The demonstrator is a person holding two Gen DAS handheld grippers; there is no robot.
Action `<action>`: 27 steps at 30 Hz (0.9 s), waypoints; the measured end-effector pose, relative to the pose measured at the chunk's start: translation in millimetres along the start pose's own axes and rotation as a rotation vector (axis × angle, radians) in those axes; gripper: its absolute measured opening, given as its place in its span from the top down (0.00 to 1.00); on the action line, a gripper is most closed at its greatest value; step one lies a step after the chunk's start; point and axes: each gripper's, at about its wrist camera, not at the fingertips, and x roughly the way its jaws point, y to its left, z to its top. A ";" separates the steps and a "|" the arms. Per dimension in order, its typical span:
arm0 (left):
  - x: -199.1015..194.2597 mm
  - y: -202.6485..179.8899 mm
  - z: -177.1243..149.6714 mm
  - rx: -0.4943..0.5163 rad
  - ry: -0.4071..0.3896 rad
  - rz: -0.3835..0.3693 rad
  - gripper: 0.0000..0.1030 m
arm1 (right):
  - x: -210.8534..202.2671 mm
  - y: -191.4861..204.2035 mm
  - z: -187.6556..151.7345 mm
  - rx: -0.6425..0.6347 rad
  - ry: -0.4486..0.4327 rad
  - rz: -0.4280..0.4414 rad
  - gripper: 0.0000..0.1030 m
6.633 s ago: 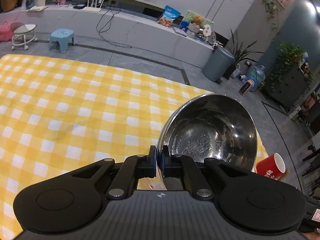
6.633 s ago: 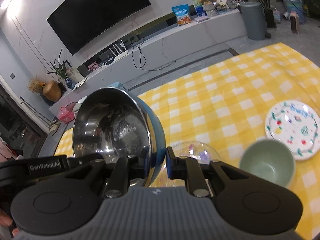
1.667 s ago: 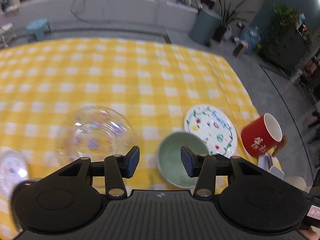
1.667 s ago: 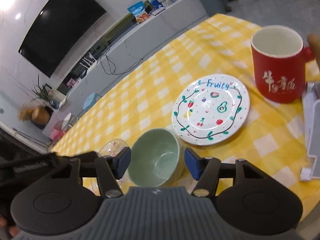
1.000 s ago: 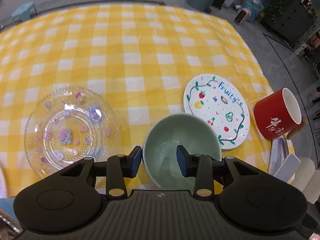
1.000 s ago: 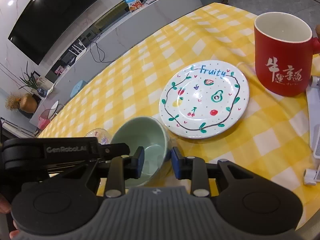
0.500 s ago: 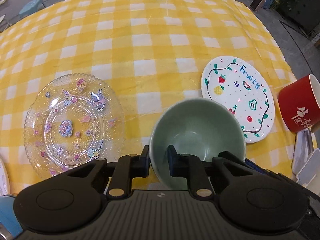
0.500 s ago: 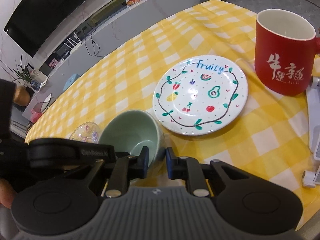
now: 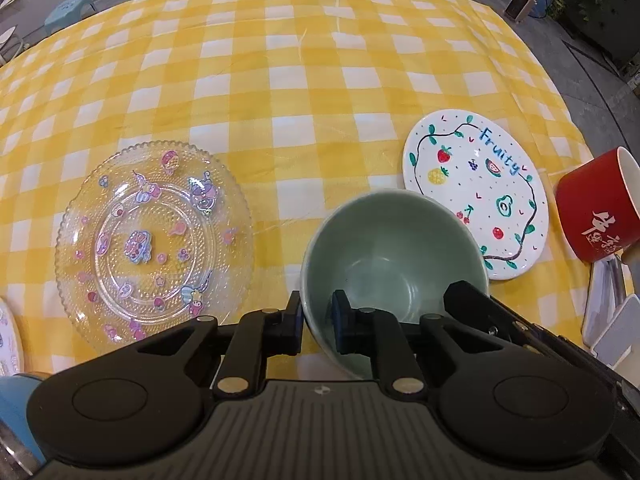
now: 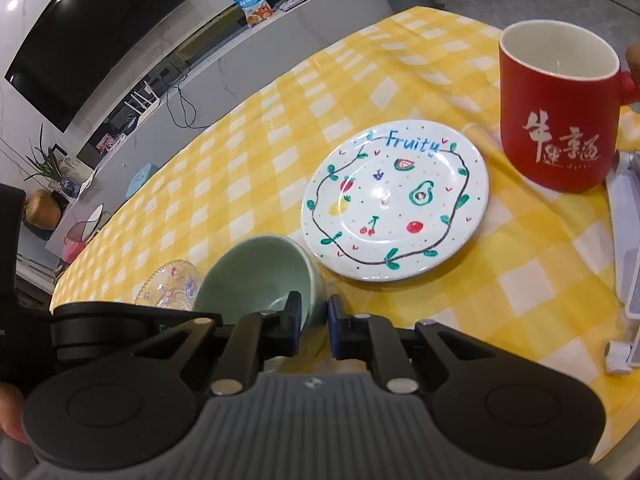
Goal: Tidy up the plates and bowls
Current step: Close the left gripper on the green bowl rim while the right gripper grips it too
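Observation:
A pale green bowl is held tilted just above the yellow checked tablecloth. My left gripper is shut on its near left rim. My right gripper is shut on its right rim; the bowl shows in the right wrist view too, and the right gripper's finger shows at the bowl's right edge in the left wrist view. A clear glass plate with cartoon stickers lies to the left. A white "Fruity" plate lies to the right.
A red mug stands right of the Fruity plate, with white and grey flat objects near the table's right edge. A blue bowl's edge and a white plate's edge show at the lower left.
Both grippers closed onto the green bowl's rim from opposite sides, and the bowl has tipped up off the cloth. Earlier, both grippers held steel bowls, which are gone from them now.

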 end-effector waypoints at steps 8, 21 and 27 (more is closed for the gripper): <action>-1.5 6.6 -3.9 0.006 -0.012 0.013 0.86 | 4.3 0.2 -1.7 0.016 0.027 0.020 0.88; -3.8 5.5 -12.2 0.016 -0.067 -0.001 0.87 | 19.5 7.1 -9.9 -0.034 0.036 -0.003 0.87; -24.6 3.1 -16.2 0.020 -0.127 -0.003 0.87 | 4.7 10.6 -5.1 -0.050 -0.015 0.001 0.90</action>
